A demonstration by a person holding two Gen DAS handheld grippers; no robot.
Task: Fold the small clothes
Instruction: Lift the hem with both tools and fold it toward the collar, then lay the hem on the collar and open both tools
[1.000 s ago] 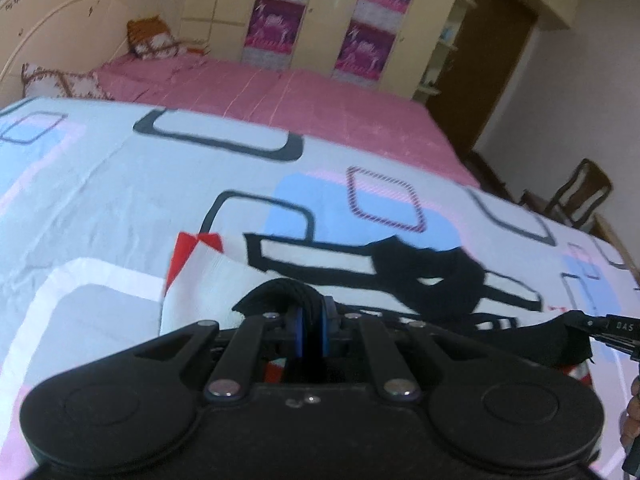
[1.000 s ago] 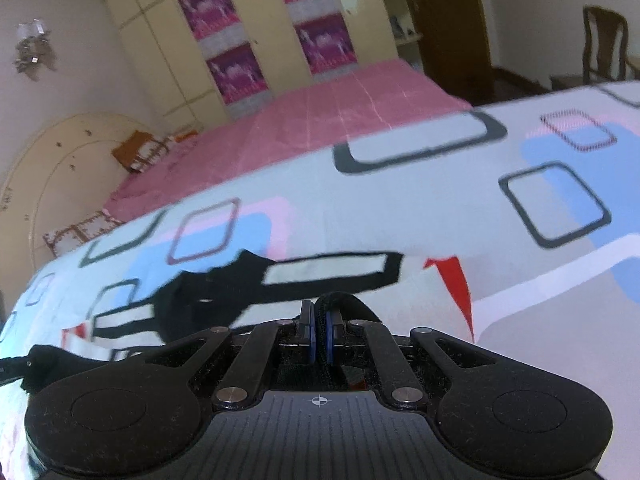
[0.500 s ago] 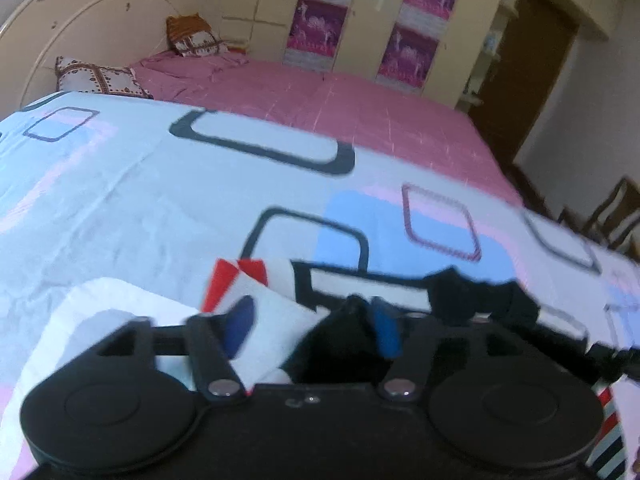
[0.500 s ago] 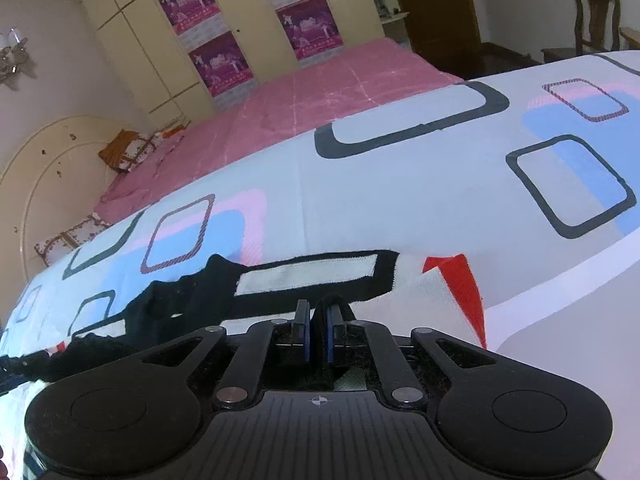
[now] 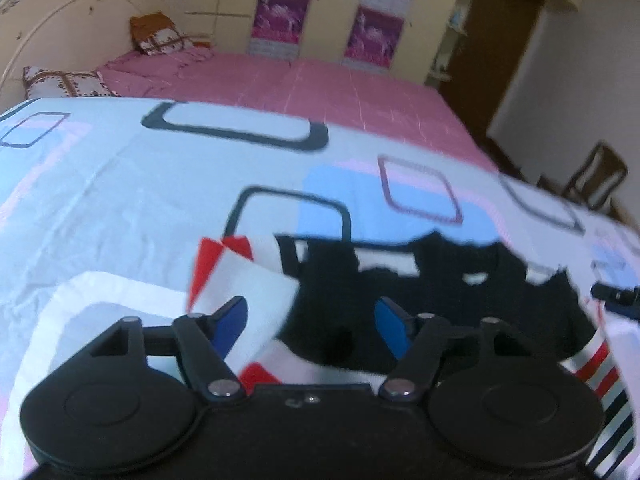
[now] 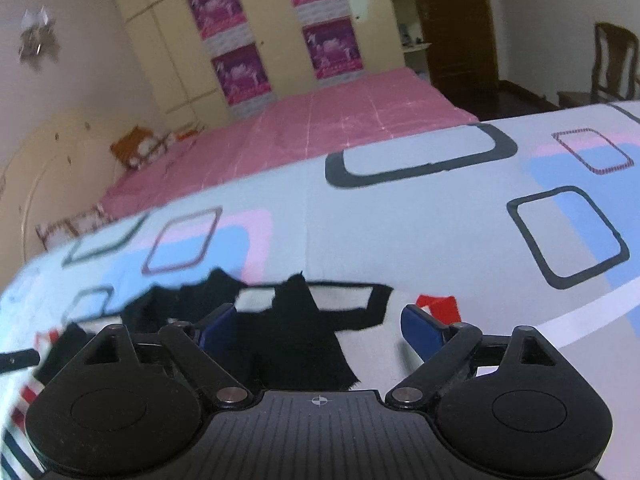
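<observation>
A small garment (image 5: 420,296), white with black trim, red patches and striped parts, lies on the patterned sheet (image 5: 120,208). My left gripper (image 5: 310,326) is open just above its near edge, blue pads apart, nothing held. In the right wrist view the same garment (image 6: 296,332) lies under my right gripper (image 6: 316,330), which is open and empty too. The tip of the other gripper (image 5: 616,300) shows at the right edge of the left wrist view.
A pink bedspread (image 5: 320,88) covers the far half of the bed, with pillows (image 5: 64,82) by the headboard. A wardrobe with purple posters (image 6: 280,36) stands behind. A wooden chair (image 6: 612,64) and a dark door (image 6: 448,20) are at the right.
Both grippers were shut on the garment's black edge one second ago. The left opened first, then the right; the fabric has dropped flat onto the sheet.
</observation>
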